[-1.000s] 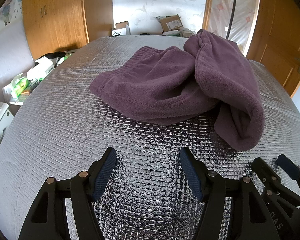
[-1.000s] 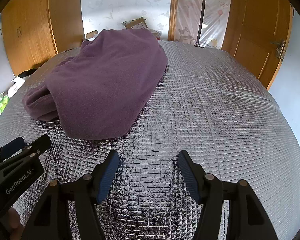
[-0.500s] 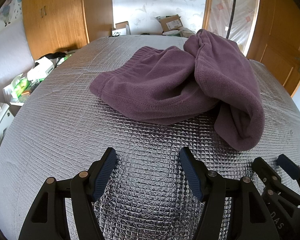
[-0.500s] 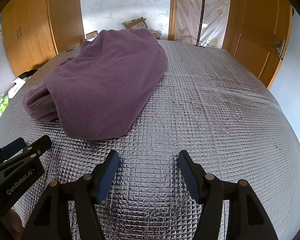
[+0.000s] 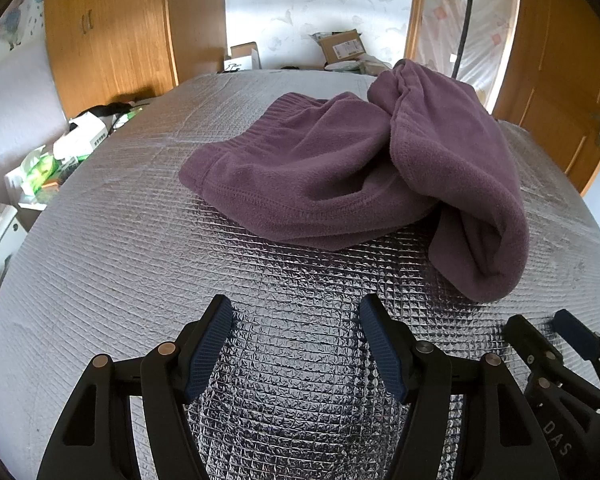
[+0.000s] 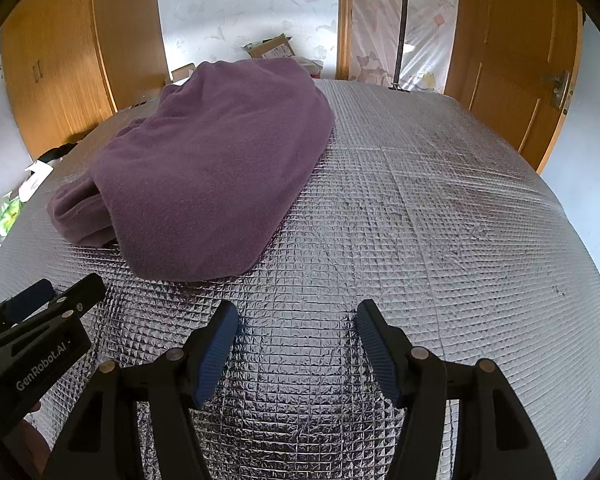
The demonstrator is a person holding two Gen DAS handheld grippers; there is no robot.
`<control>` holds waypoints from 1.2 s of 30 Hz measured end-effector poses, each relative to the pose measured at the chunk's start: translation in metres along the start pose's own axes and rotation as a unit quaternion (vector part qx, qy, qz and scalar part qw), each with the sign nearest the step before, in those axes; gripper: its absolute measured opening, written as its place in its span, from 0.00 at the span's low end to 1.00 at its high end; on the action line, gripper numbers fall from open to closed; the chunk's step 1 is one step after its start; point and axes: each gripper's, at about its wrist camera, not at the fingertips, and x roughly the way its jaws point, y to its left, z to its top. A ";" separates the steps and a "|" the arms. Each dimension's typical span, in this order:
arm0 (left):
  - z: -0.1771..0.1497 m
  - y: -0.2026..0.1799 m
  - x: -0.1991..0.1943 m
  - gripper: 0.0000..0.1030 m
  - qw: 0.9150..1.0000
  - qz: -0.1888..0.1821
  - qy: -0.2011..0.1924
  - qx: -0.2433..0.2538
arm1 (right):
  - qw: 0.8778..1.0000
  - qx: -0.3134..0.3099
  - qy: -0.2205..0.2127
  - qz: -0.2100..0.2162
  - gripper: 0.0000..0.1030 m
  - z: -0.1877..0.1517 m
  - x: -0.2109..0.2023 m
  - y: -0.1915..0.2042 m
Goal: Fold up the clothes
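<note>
A purple fleece garment point(image 5: 340, 168) lies crumpled on the silver quilted surface point(image 5: 120, 260), with a ribbed hem at the back and a fold hanging toward the front right. In the right wrist view the same garment point(image 6: 212, 168) sits at the upper left. My left gripper point(image 5: 296, 316) hovers open over bare surface, short of the garment's near edge. My right gripper point(image 6: 298, 316) is open too, with nothing between its fingers, to the right of the garment. Each gripper shows at the other view's edge: the right gripper point(image 5: 556, 328) and the left gripper point(image 6: 60, 292).
Wooden wardrobe doors point(image 5: 108, 36) stand at the back left and a wooden door point(image 6: 512, 48) at the right. Cardboard boxes point(image 5: 340, 46) sit behind the surface. Clutter point(image 5: 60, 152) lies off the left edge. Bare quilted surface point(image 6: 440, 200) spreads to the right.
</note>
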 end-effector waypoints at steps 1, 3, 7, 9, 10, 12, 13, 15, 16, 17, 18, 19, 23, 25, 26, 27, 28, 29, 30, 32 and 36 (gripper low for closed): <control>0.000 0.001 0.000 0.67 1.000 -0.002 0.000 -0.001 | 1.000 0.000 0.000 0.000 0.61 0.000 0.000 0.000; -0.001 0.002 0.000 0.67 1.000 -0.007 -0.001 -0.005 | 1.000 -0.001 0.001 -0.001 0.61 0.001 0.001 0.001; 0.000 0.006 -0.001 0.67 1.000 -0.028 0.000 0.003 | 1.000 -0.005 0.002 0.005 0.61 0.000 0.001 0.003; 0.001 0.008 -0.001 0.67 0.999 -0.042 0.003 0.017 | 1.000 -0.020 0.006 0.015 0.61 0.000 0.001 0.003; 0.001 0.009 -0.001 0.67 0.998 -0.049 0.004 0.025 | 0.999 -0.026 0.007 0.021 0.61 0.000 0.000 0.003; 0.002 0.014 -0.002 0.67 0.997 -0.072 0.006 0.023 | 0.999 -0.037 0.012 0.032 0.57 0.000 -0.002 0.003; 0.003 0.019 -0.002 0.67 0.996 -0.085 0.008 0.017 | 0.998 -0.038 0.014 0.041 0.53 0.000 -0.004 0.003; 0.008 0.030 -0.003 0.67 0.993 -0.116 0.018 -0.003 | 0.998 -0.038 0.013 0.050 0.53 0.002 -0.011 0.004; 0.010 0.035 -0.003 0.67 0.992 -0.125 0.026 -0.015 | 0.998 -0.038 0.011 0.053 0.53 0.003 -0.015 0.005; 0.012 0.039 -0.003 0.67 0.991 -0.126 0.034 -0.024 | 0.998 -0.038 0.009 0.056 0.53 0.004 -0.019 0.005; 0.015 0.044 -0.004 0.67 0.990 -0.127 0.043 -0.033 | 0.997 -0.038 0.006 0.060 0.53 0.005 -0.024 0.007; 0.017 0.047 -0.006 0.67 0.991 -0.119 0.045 -0.033 | 0.997 -0.042 0.002 0.065 0.53 0.007 -0.030 0.010; 0.028 0.061 -0.027 0.67 0.995 -0.095 0.017 -0.033 | 0.995 -0.063 -0.026 0.068 0.53 0.017 -0.058 0.028; 0.035 0.067 -0.038 0.67 0.995 -0.089 0.003 -0.034 | 0.994 -0.069 -0.034 0.074 0.53 0.023 -0.068 0.035; 0.038 0.070 -0.044 0.67 0.996 -0.086 -0.004 -0.034 | 0.994 -0.069 -0.037 0.081 0.53 0.027 -0.073 0.040; 0.043 0.073 -0.048 0.67 0.996 -0.081 -0.012 -0.034 | 0.993 -0.070 -0.041 0.087 0.53 0.031 -0.078 0.043; 0.047 0.077 -0.056 0.67 0.996 -0.080 -0.022 -0.033 | 0.992 -0.071 -0.046 0.091 0.53 0.035 -0.082 0.044; 0.052 0.082 -0.063 0.67 0.996 -0.079 -0.032 -0.033 | 0.992 -0.073 -0.051 0.094 0.53 0.040 -0.086 0.043; 0.058 0.086 -0.069 0.67 0.996 -0.077 -0.040 -0.030 | 0.991 -0.076 -0.058 0.096 0.53 0.048 -0.091 0.041; 0.073 0.092 -0.076 0.67 0.996 -0.071 -0.054 -0.021 | 0.989 -0.083 -0.072 0.097 0.53 0.061 -0.099 0.047; 0.086 0.107 -0.088 0.67 0.994 -0.064 -0.081 -0.027 | 0.984 -0.087 -0.107 0.110 0.53 0.086 -0.112 0.059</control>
